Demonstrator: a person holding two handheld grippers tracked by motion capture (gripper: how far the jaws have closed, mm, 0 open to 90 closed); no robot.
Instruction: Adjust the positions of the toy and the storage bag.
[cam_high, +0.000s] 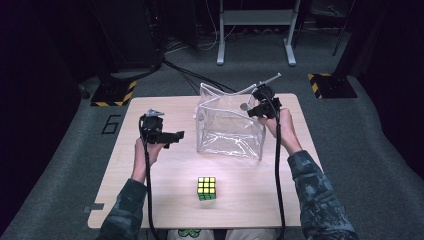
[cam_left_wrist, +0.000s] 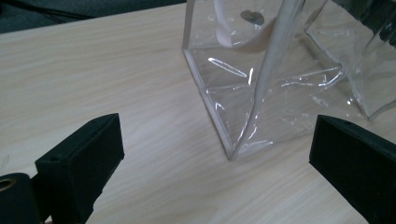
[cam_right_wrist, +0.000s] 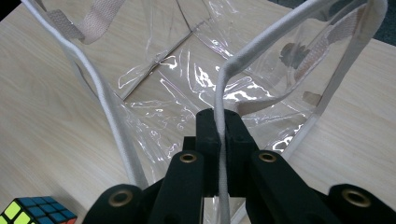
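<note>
A white number 6 (cam_high: 111, 123) is painted on the floor at the tabletop's (cam_high: 150, 200) nine o'clock. The right claw (cam_right_wrist: 223, 126) is clamped on the white rim of the clear plastic bag (cam_high: 227, 127). The left claw (cam_high: 167, 137) stands wide, empty, at the bag's nine o'clock.

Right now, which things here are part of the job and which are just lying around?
In the job: clear bag, its white rim clamped in the right gripper; open left gripper; puzzle cube.
Lying about: hazard-striped stand bases; metal frame on the floor.

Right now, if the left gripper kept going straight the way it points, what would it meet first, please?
Most likely the near bottom corner of the clear bag, standing on the table just ahead of the open left gripper; depth is hard to judge.
</note>
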